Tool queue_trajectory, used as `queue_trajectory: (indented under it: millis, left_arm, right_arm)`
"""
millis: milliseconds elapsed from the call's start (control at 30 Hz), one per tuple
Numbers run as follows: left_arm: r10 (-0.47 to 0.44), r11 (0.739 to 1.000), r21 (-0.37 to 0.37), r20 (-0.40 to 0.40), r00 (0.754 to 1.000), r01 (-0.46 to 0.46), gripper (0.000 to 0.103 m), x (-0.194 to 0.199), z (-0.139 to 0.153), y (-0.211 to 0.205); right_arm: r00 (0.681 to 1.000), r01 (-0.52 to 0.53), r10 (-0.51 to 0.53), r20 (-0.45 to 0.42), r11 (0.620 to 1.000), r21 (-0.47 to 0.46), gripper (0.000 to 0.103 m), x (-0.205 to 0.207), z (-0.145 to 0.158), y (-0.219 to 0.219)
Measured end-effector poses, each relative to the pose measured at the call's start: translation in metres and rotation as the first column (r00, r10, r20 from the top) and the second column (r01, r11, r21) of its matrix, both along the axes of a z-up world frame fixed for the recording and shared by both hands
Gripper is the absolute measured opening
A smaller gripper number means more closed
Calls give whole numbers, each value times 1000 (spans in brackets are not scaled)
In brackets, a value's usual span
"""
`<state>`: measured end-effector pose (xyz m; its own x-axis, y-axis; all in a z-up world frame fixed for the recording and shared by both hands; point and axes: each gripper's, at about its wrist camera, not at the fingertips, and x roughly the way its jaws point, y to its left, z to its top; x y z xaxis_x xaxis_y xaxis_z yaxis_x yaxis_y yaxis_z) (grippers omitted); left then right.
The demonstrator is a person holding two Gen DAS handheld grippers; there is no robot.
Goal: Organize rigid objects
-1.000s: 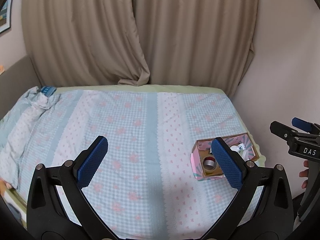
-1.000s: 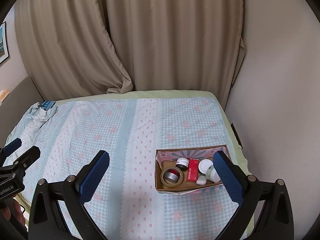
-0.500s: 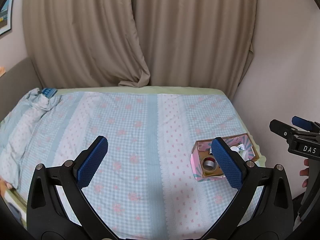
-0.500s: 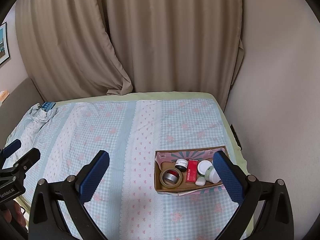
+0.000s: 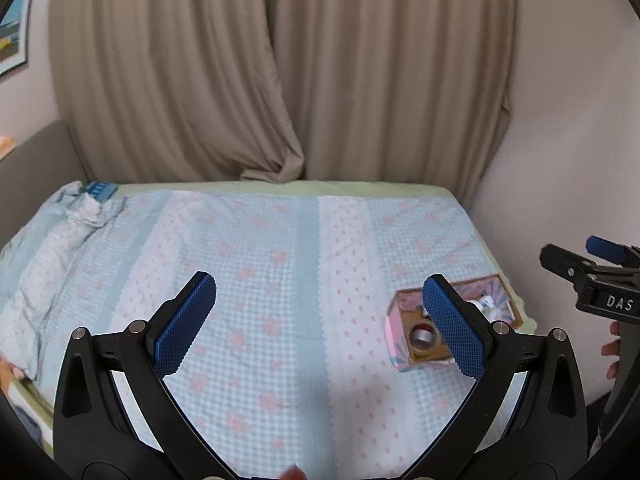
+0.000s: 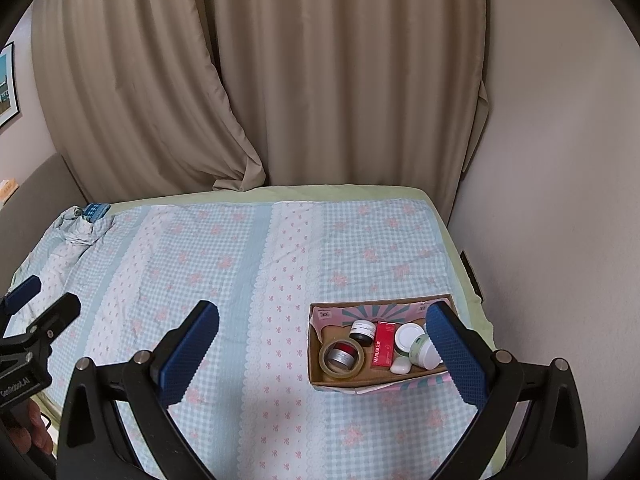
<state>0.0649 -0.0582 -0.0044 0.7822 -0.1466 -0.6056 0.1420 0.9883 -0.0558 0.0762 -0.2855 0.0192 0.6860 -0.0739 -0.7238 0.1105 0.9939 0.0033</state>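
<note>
Both claws spread, holding nothing: left claw (image 5: pixel 320 316), right claw (image 6: pixel 322 344). Cardboard box (image 6: pixel 344 385) sits on the bed (image 6: pixel 240 264) at 3 o'clock, with tape roll (image 6: pixel 341 355), jars and red carton (image 6: pixel 382 343) inside. Likely finished; if regrasping, descend vertically, clear of the box walls.

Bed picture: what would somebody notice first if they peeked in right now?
Probably the cardboard box near the bed's right edge, packed with a tape roll, a red carton and small jars. Next, the big checked bedspread with pink flowers, bare apart from the box. Both grippers, left gripper and right gripper, hang open above it.
</note>
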Motion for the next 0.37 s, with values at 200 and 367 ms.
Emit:
queue_trajectory:
  millis: [200,367]
  left_arm:
    - [40,999,21,-2,999,-40,103,10,-3,7]
    - [38,999,33,-32,999,-37,103,19,-15,20]
  right_arm:
    - [1000,1,-1,-9,1000,4,103,5,-1,1]
    - [999,7,-6,-32,1000,10,103,17,-8,10]
